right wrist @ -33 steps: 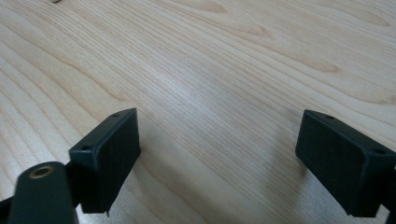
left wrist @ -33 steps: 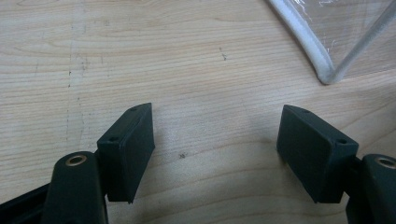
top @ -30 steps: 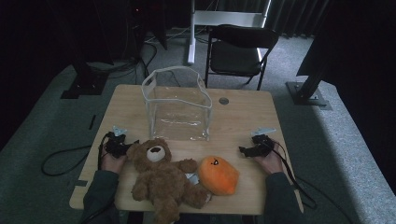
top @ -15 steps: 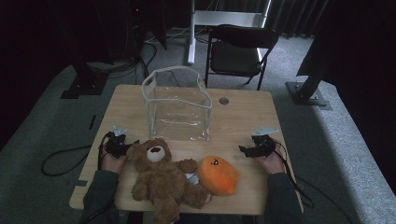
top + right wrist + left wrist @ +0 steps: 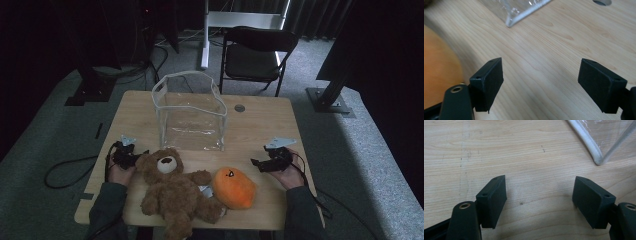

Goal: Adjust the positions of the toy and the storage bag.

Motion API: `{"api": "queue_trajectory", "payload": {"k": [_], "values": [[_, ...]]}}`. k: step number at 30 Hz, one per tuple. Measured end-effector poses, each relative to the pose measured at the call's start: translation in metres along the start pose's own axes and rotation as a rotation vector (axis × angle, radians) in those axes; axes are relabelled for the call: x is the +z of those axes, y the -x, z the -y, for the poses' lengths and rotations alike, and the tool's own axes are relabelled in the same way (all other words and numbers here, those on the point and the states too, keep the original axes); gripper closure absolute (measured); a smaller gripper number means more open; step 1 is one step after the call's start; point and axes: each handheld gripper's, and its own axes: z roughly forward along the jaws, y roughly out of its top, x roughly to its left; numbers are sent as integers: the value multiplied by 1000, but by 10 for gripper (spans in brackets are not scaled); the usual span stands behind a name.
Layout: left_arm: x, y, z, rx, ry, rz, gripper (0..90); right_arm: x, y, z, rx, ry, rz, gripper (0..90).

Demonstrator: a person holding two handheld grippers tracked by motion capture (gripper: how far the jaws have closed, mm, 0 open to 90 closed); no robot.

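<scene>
A: Both tools are empty. The left gripper (image 5: 540,202) has its jaws spread wide over bare wood, and the right gripper (image 5: 541,86) stands just as wide, nothing between the pads.

B: So where do the toys sit?

A: In the high view, the teddy bear (image 5: 175,192) lies at lower centre, its head just beside the left gripper (image 5: 131,157); the orange plush (image 5: 234,187) is to its right, touching the bear's arm. The clear bag (image 5: 190,112) stands above them, mouth up, at the middle of the table (image 5: 270,120).

B: The sensible move?

A: I'd judge the right gripper (image 5: 267,164) should take the orange plush first — approach low from the right, pinch deep into the stuffing rather than the surface fuzz, then lift clear over the bag's rim before lowering.

B: Anything unclear?

A: The bear's legs run off the bottom edge, and a pale scrap between the toys — a tag, perhaps — is too small to read. The bag's walls glare, so I can't tell whether anything is inside.
</scene>
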Motion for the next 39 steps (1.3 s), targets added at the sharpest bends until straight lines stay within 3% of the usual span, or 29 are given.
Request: {"api": "queue_trajectory", "payload": {"k": [11,20,31,39], "values": [[0,0,0,0,0,0,280,-13,-15,-13,-23,17,-25,196],[0,0,0,1,-2,-1,280,-27,-39,-21,-42,71,-131,195],[0,0,0,0,-1,-1,280,-28,-58,-13,-24,76,-278,195],[0,0,0,0,-1,-1,280,-14,-66,-11,-25,14,-333,171]]}}
